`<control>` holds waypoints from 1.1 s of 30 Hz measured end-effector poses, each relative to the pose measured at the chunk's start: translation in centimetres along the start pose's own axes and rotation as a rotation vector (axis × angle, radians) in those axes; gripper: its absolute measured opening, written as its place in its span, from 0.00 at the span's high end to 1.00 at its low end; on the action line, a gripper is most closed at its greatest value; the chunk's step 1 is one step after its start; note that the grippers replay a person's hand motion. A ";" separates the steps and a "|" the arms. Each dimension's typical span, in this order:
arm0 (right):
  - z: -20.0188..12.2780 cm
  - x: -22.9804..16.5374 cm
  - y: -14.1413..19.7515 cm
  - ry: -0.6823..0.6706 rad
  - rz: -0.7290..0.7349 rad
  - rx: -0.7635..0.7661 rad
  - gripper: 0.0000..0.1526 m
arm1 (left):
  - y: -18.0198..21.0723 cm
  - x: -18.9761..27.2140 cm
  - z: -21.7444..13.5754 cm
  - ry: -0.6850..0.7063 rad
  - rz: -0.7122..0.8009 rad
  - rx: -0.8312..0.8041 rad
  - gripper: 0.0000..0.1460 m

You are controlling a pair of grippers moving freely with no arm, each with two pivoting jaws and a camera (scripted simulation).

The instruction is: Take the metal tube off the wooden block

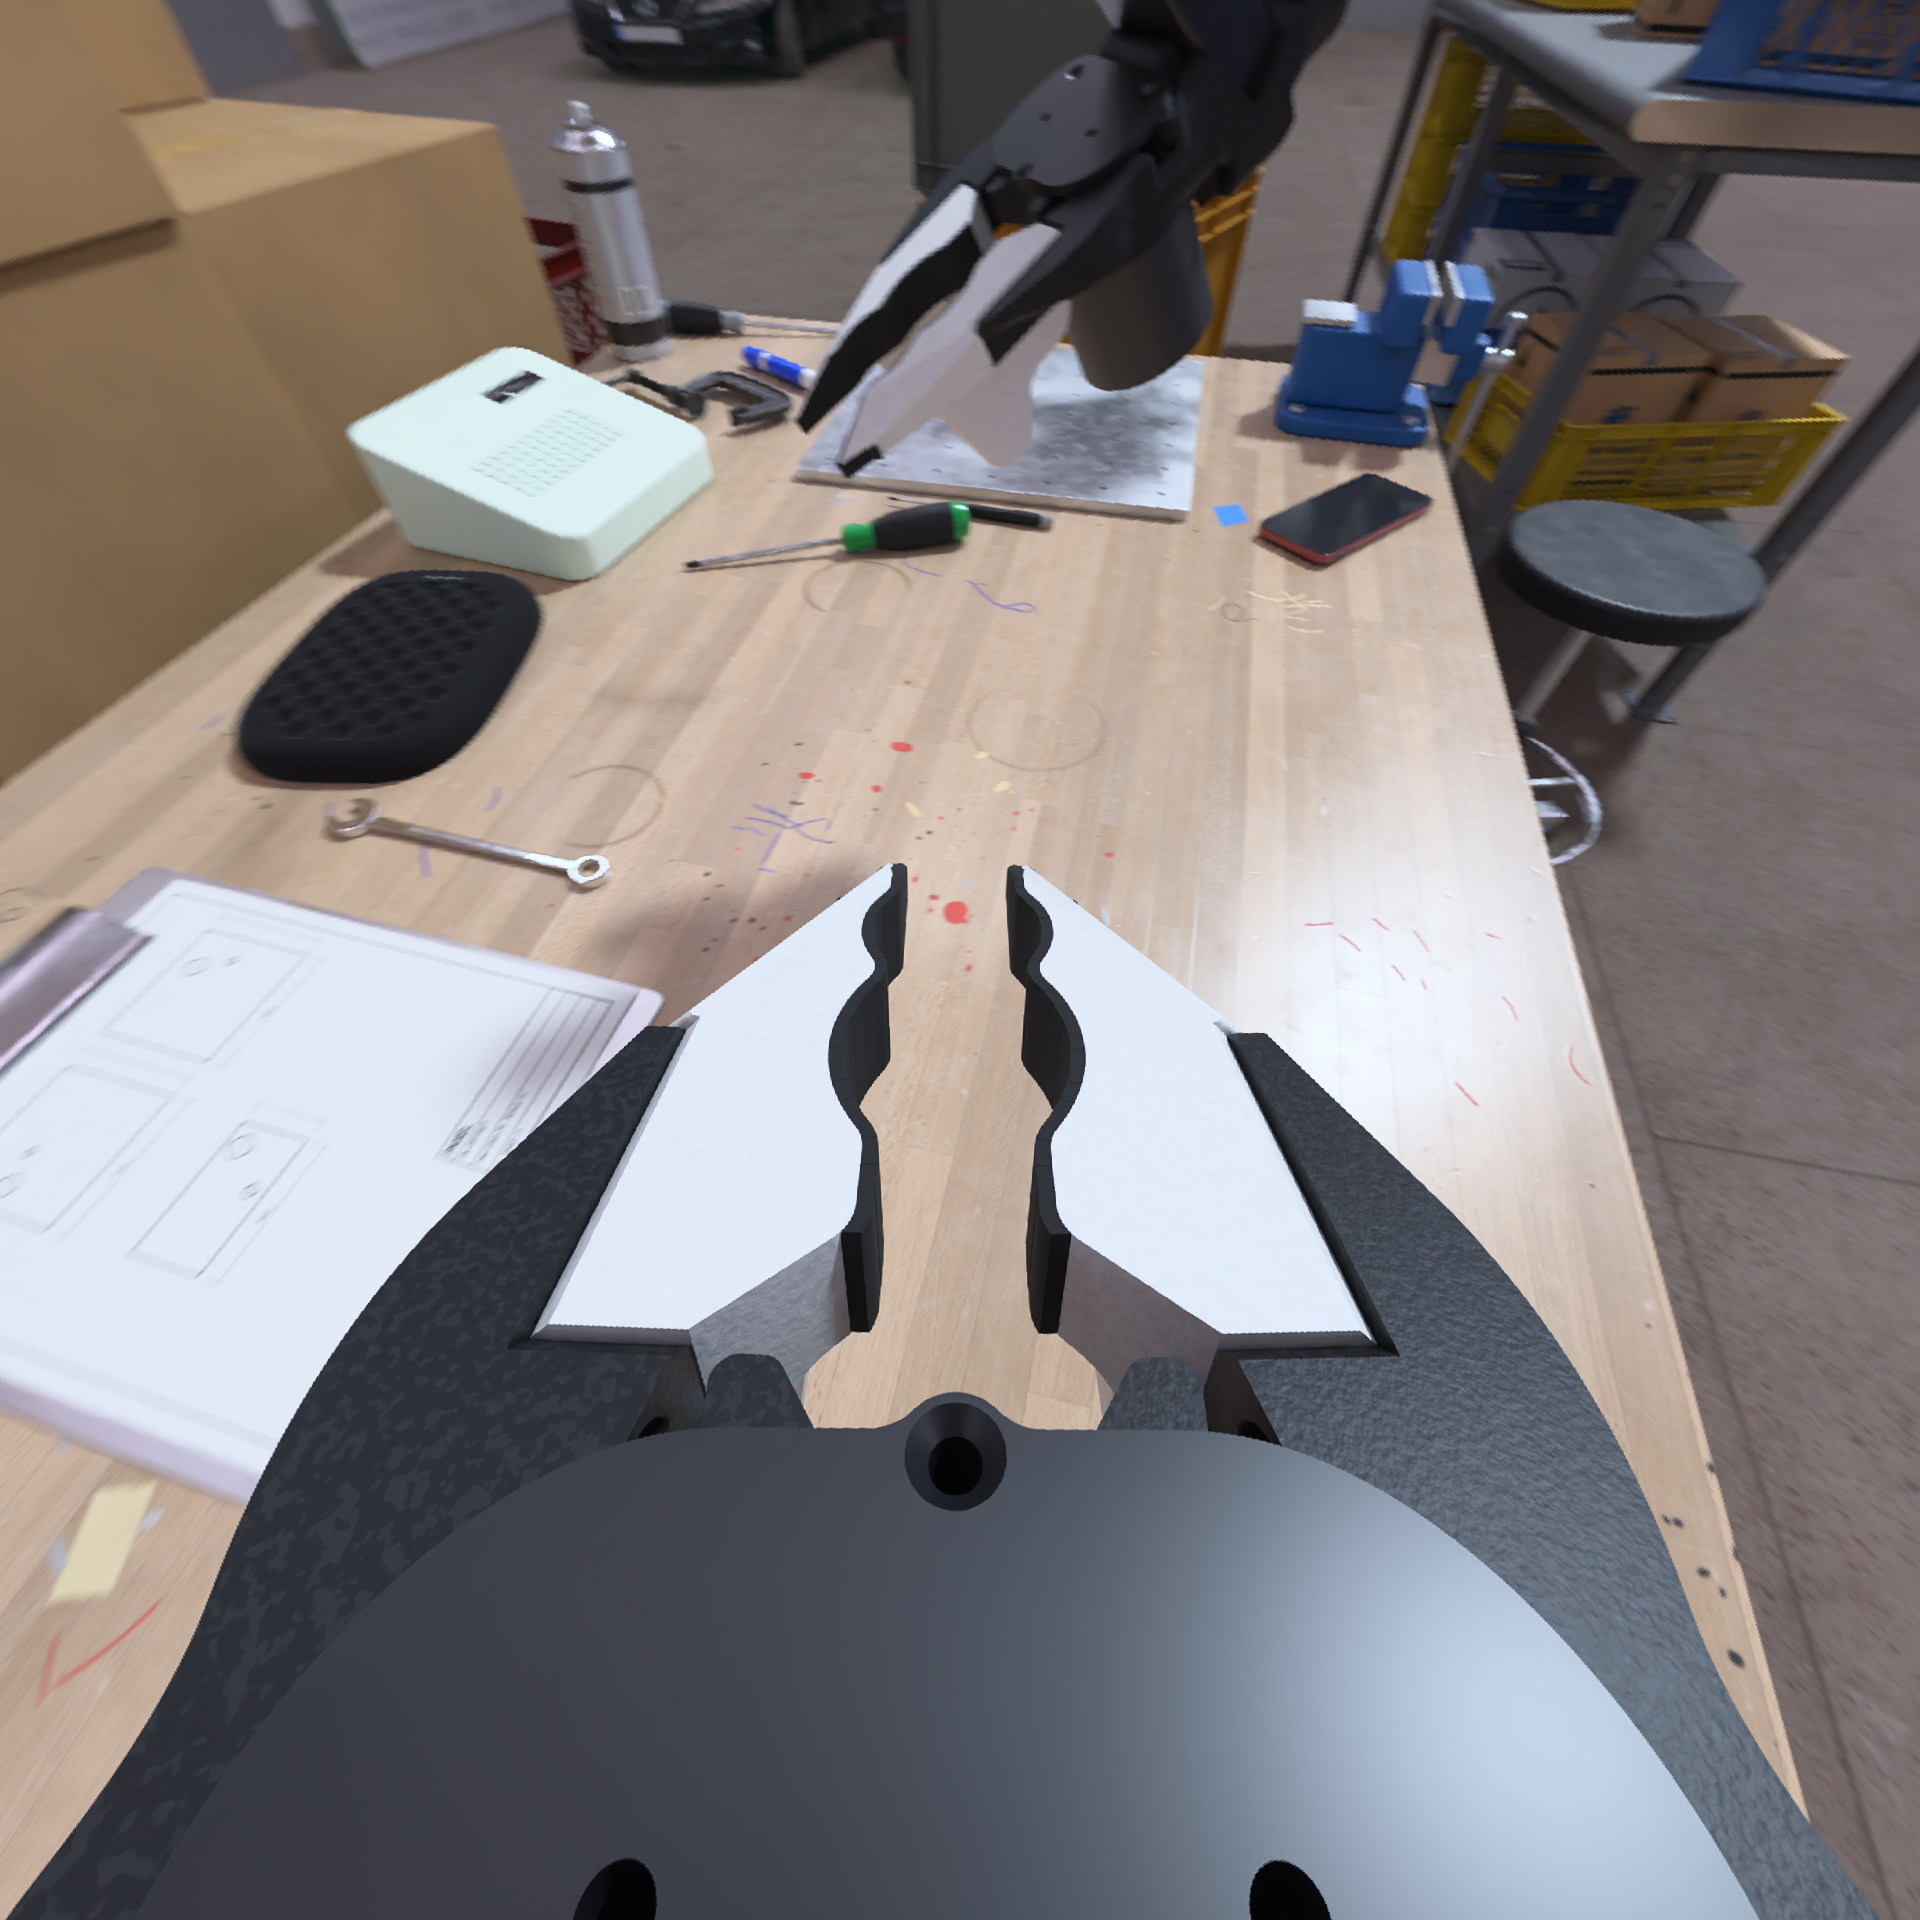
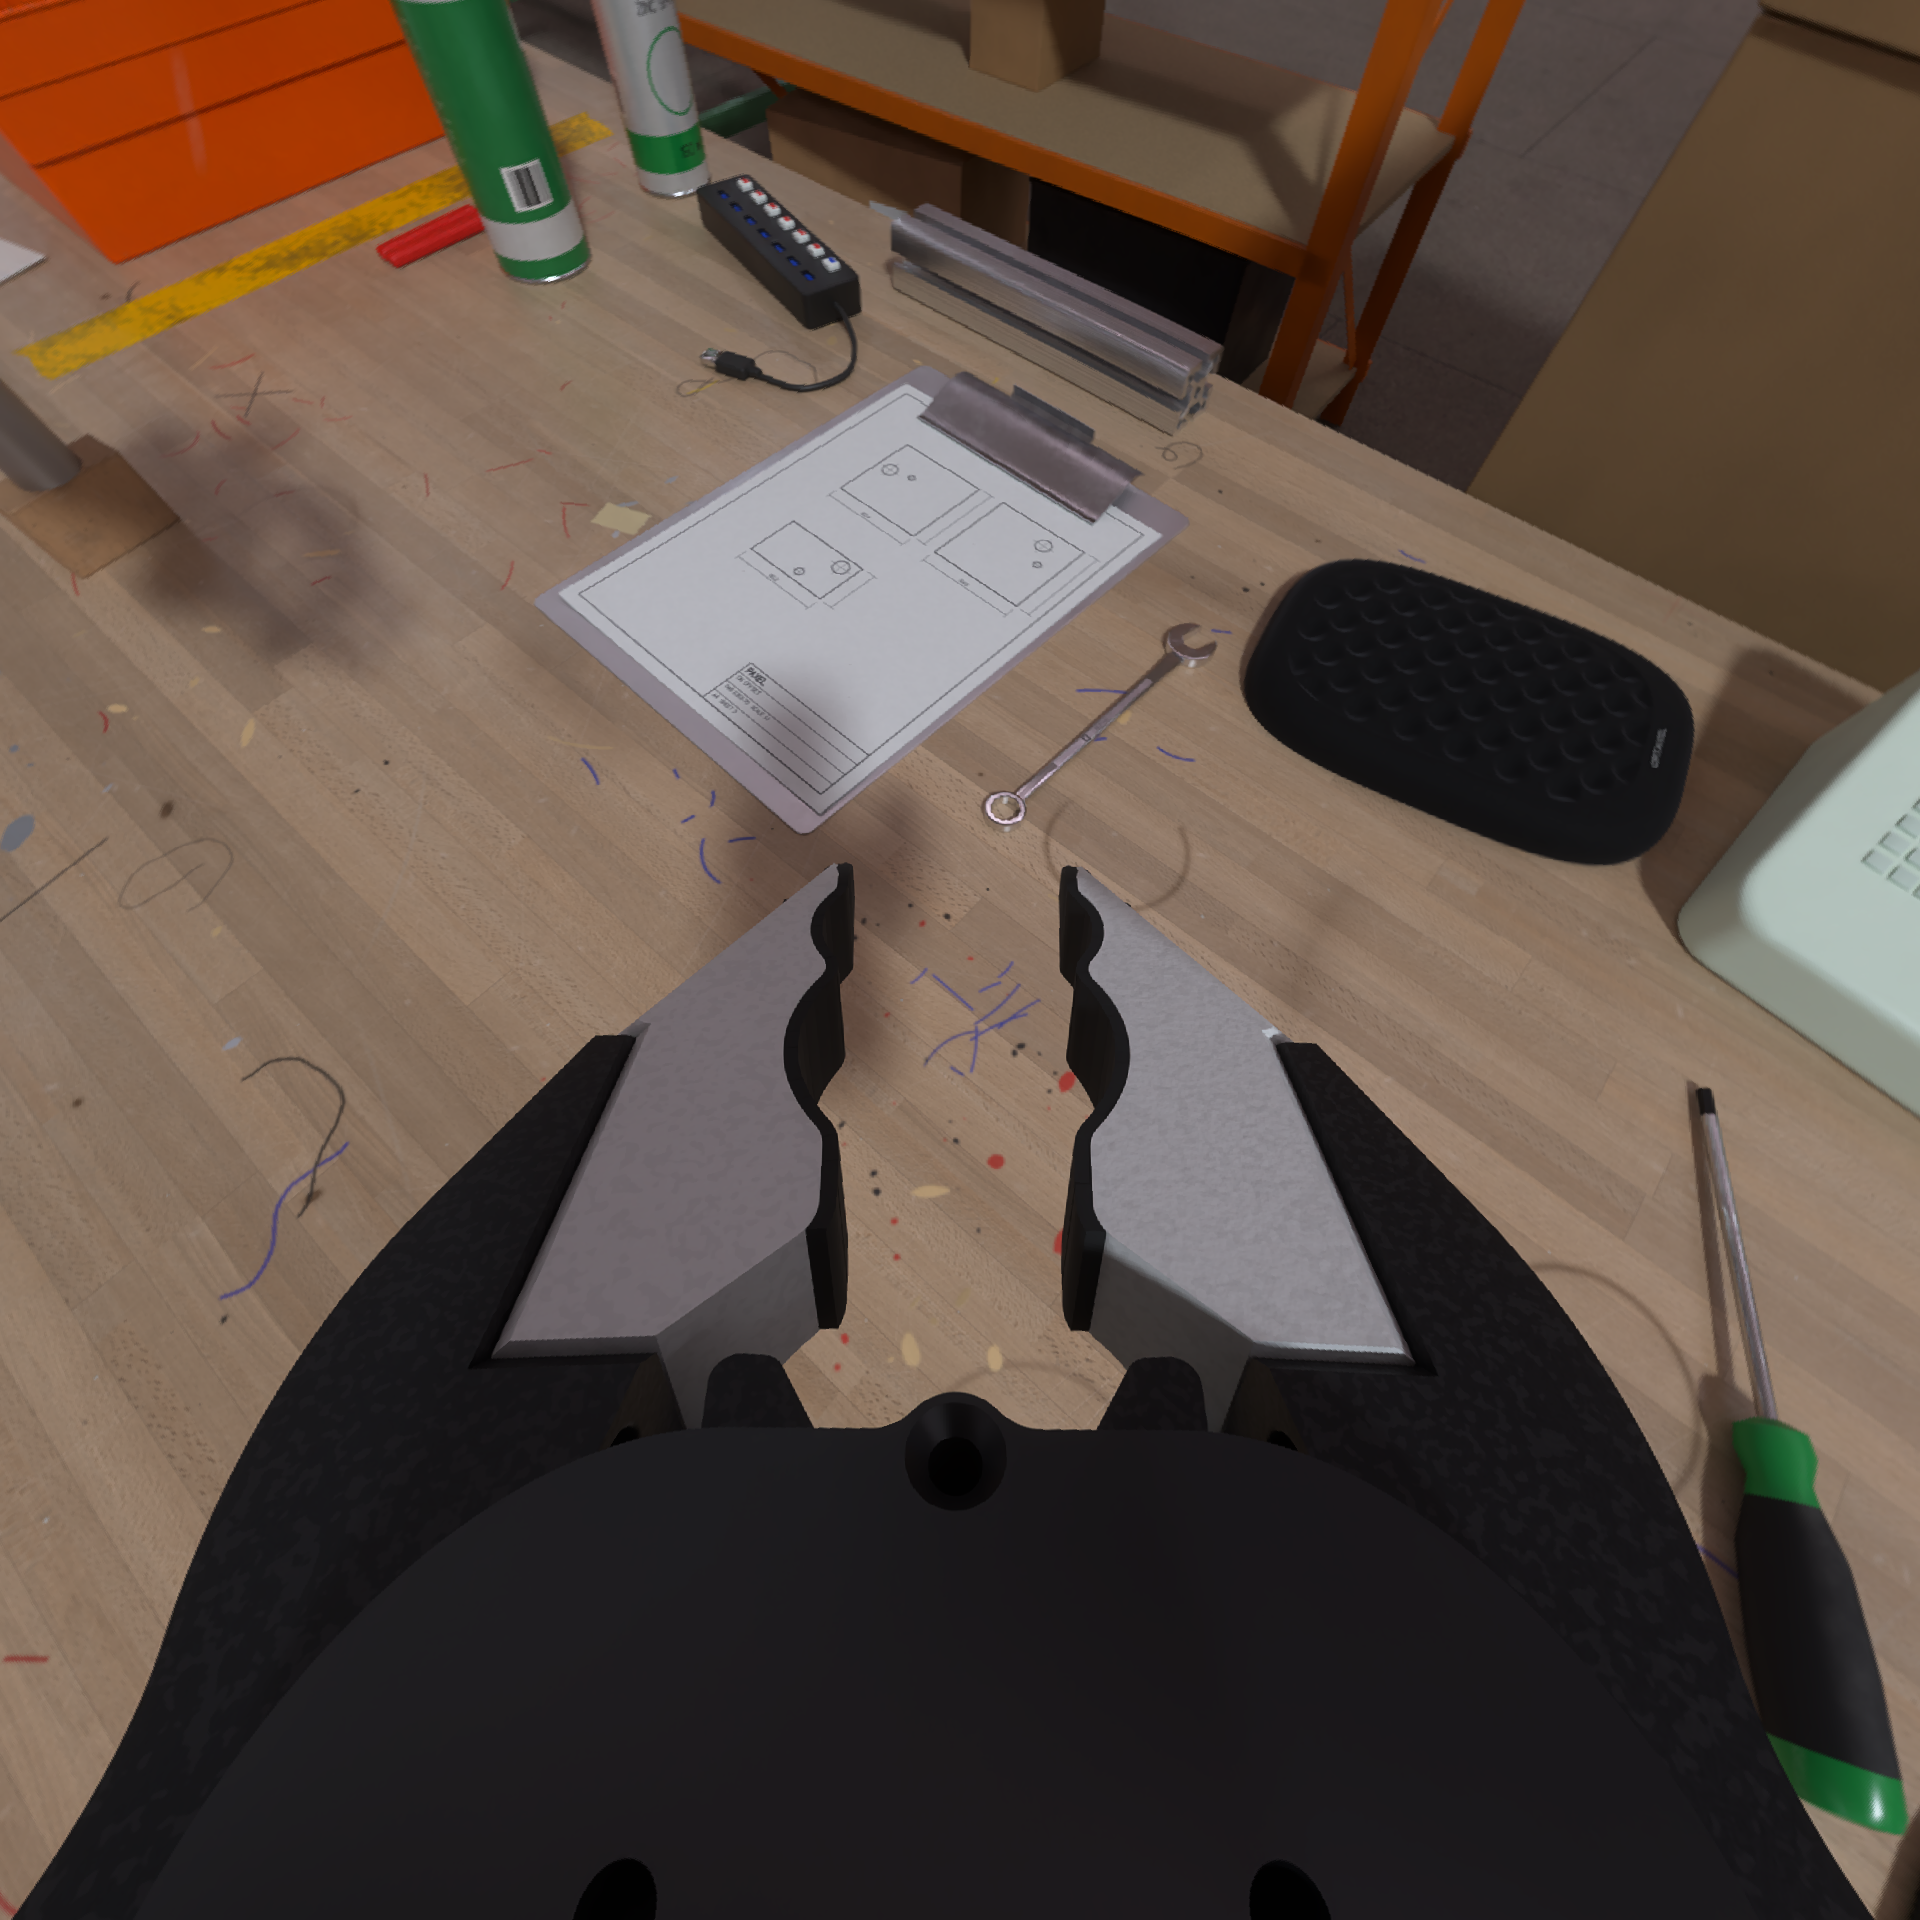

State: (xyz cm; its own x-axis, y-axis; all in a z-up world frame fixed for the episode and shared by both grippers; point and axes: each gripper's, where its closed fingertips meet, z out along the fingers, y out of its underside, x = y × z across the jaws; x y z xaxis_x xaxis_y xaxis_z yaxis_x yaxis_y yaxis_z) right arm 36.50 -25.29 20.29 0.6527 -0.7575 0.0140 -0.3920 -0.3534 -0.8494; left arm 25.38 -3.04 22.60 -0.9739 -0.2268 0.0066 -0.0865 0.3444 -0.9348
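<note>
Grey metal tube (image 2: 36,442) still stands on its flat wooden block (image 2: 88,514) at my right gripper's (image 2: 956,894) ten o'clock, untouched, both it and my left gripper (image 1: 954,894) parted, holding nothing.

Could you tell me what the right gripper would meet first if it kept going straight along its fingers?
Probably the bare wooden bench top just past the open right gripper; the wrench and clipboard lie farther on. Depth is uncertain.

left gripper (image 1: 954,883) hangs level above the bench, fingers parted by a narrow gap, empty. right gripper (image 2: 956,883) tilts downward, fingers wider apart, also empty.
</note>
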 end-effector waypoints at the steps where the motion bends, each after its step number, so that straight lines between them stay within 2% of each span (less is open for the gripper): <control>1: 0.0 -0.4 -0.2 -0.003 -0.015 -0.002 0.74 | -0.1 -0.2 -0.7 -0.032 0.001 0.006 0.87; 5: -0.4 -1.7 -1.2 -0.027 -0.053 0.016 0.74 | 0.9 -1.6 -4.9 -0.209 -0.019 0.011 0.85; 9: -0.9 -2.3 -2.1 -0.037 -0.063 0.047 0.74 | 3.3 -3.8 -11.2 -0.452 -0.087 0.033 0.78; 12: -1.1 -3.1 -2.7 -0.059 -0.066 0.067 0.74 | 6.6 -6.2 -17.3 -0.728 -0.174 0.018 0.72; 13: -1.0 -3.4 -2.8 -0.064 -0.072 0.068 0.74 | 7.9 -6.9 -19.3 -0.816 -0.218 0.017 0.68; 15: -0.9 -3.8 -2.9 -0.067 -0.083 0.066 0.74 | 10.2 -7.8 -22.7 -0.954 -0.303 0.062 0.61; 17: -0.8 -4.2 -3.1 -0.074 -0.089 0.068 0.74 | 12.9 -8.4 -25.4 -1.077 -0.378 0.078 0.59; 19: -0.8 -4.5 -3.3 -0.081 -0.092 0.074 0.74 | 15.8 -8.7 -26.6 -1.142 -0.453 0.041 0.58; 24: -0.5 -5.3 -3.5 -0.095 -0.106 0.071 0.74 | 21.4 -9.6 -27.0 -1.207 -0.584 -0.084 0.57; 33: -0.4 -6.0 -3.8 -0.107 -0.117 0.078 0.74 | 25.9 -11.7 -27.0 -1.257 -0.711 -0.176 0.52</control>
State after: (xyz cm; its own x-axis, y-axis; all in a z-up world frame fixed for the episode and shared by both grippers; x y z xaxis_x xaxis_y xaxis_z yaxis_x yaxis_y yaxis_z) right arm 33.78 -19.63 23.65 0.7578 -0.6495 0.0624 -0.2604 -0.3888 -0.8838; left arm 28.92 33.10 7.89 0.0996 -0.9940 0.0453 -0.5769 -0.0948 -0.8113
